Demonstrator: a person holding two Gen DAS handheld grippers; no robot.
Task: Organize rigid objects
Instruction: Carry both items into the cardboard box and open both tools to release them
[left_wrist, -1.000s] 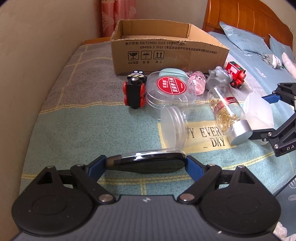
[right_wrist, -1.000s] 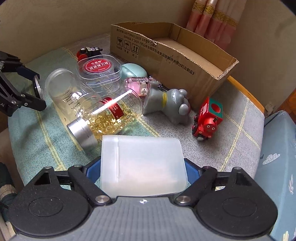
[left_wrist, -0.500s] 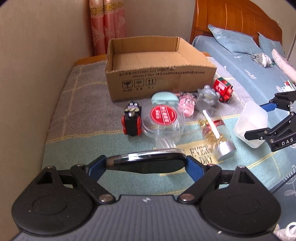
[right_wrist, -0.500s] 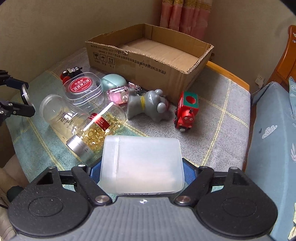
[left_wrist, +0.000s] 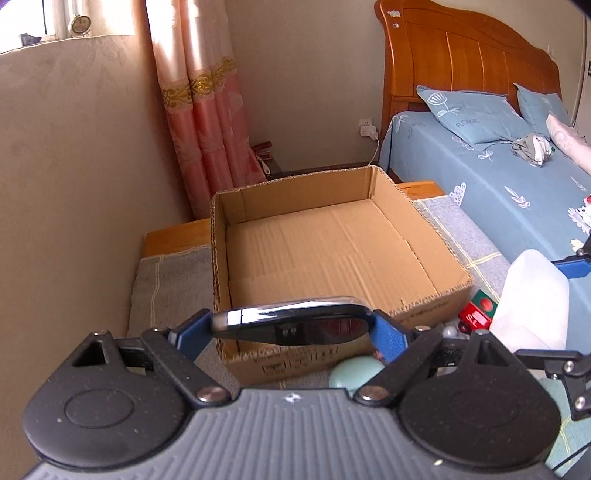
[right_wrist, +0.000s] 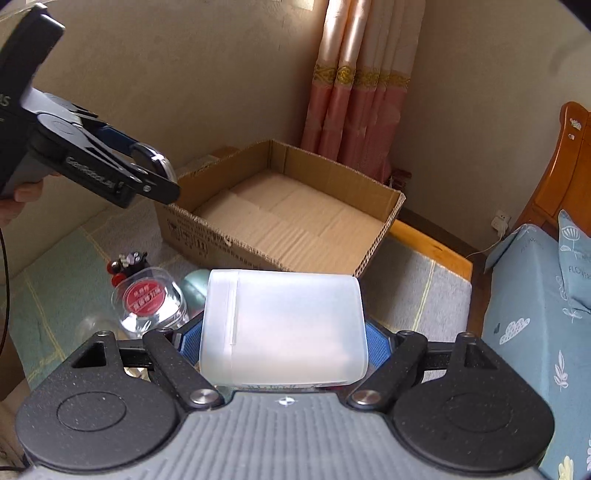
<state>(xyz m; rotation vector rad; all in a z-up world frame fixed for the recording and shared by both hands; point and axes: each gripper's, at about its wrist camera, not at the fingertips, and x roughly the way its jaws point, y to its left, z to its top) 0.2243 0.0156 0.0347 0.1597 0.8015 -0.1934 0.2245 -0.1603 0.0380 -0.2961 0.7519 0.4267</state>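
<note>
My left gripper (left_wrist: 291, 326) is shut on a flat black and chrome oval object (left_wrist: 291, 321) and holds it above the near wall of an open, empty cardboard box (left_wrist: 332, 251). My right gripper (right_wrist: 282, 332) is shut on a translucent white plastic box (right_wrist: 282, 325), held in the air short of the cardboard box (right_wrist: 295, 218). The left gripper (right_wrist: 147, 173) also shows in the right wrist view, over the box's left corner. The white box shows at the right of the left wrist view (left_wrist: 532, 299).
Below lie a clear jar with a red lid label (right_wrist: 147, 299), a black and red toy (right_wrist: 127, 264), a mint green object (left_wrist: 356, 373) and a red toy train (left_wrist: 476, 314). A padded wall is at left, a bed (left_wrist: 498, 177) at right.
Both grippers have risen and moved forward toward the cardboard box, each carrying its object. The box now fills the middle of both views and the objects on the cloth have dropped below.
</note>
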